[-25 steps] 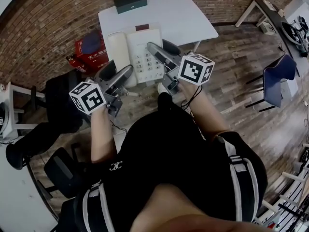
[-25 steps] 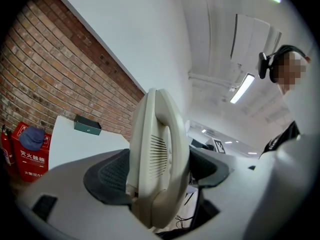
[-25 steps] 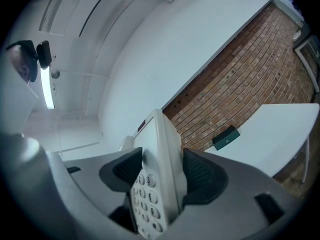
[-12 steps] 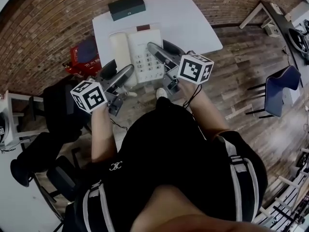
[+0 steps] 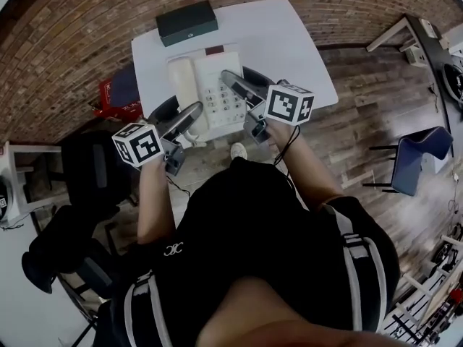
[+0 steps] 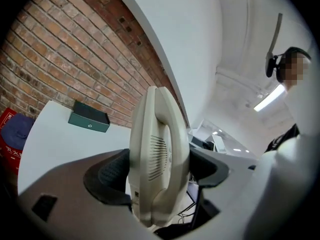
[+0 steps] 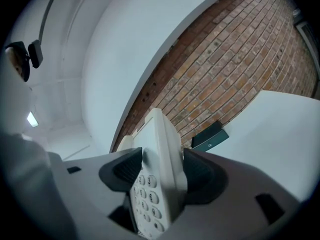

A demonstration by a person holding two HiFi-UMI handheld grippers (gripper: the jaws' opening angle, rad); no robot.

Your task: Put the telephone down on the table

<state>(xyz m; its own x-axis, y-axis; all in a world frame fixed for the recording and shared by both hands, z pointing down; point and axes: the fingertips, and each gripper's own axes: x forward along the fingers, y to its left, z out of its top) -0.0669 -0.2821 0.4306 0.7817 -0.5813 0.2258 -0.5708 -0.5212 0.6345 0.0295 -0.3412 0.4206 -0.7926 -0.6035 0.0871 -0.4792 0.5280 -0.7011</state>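
A cream desk telephone [image 5: 210,85] with a keypad and its handset on the left side is held above the near edge of the white table [image 5: 289,42]. My left gripper [image 5: 189,114] is shut on the telephone's handset side [image 6: 157,159]. At the phone's right edge my right gripper [image 5: 235,84] is shut on the keypad body [image 7: 157,179]. Both gripper views show the phone squeezed between dark pads.
A dark green box [image 5: 187,22] lies at the table's far left, also seen in both gripper views [image 6: 89,120] [image 7: 209,136]. A brick wall [image 5: 65,42] runs behind. A red box [image 5: 116,96] sits on the floor to the left, a blue chair [image 5: 416,157] to the right.
The table and green box have shifted nearer in the head view; both grippers with the telephone now sit further over the table's near part. Grips are unchanged.
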